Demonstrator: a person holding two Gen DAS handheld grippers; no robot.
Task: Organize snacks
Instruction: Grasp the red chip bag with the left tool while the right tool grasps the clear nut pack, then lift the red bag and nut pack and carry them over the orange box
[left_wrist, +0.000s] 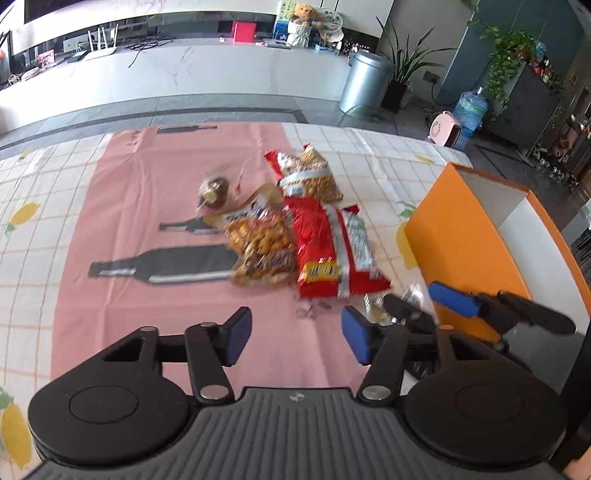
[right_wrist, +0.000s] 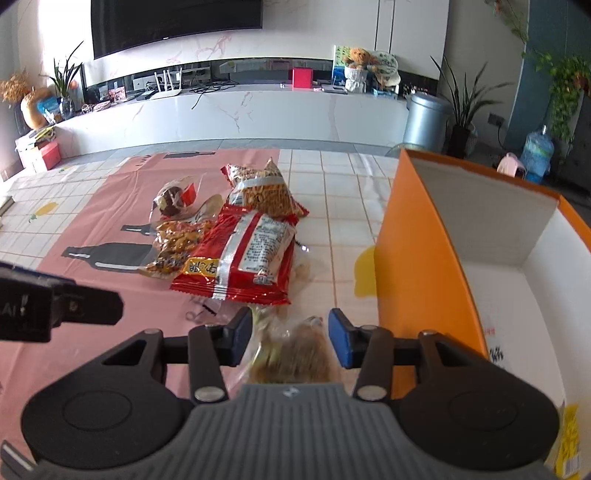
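A pile of snack bags lies on the pink mat: a large red bag (left_wrist: 334, 247) (right_wrist: 240, 258), a clear bag of golden snacks (left_wrist: 258, 243) (right_wrist: 177, 240), a peanut bag (left_wrist: 310, 173) (right_wrist: 264, 188) behind, and a small clear bag with a brown ball (left_wrist: 214, 190) (right_wrist: 171, 197). My left gripper (left_wrist: 295, 338) is open and empty above the mat, short of the pile. My right gripper (right_wrist: 290, 341) is open, its jaws either side of a clear bag of brownish snacks (right_wrist: 295, 354) without pressing it. It also shows in the left wrist view (left_wrist: 417, 302).
An orange box with a white inside (left_wrist: 469, 236) (right_wrist: 424, 236) stands open at the right of the table. The checked tablecloth (left_wrist: 37, 240) covers the table. A white counter, a metal bin (left_wrist: 365, 81) and plants are beyond the far edge.
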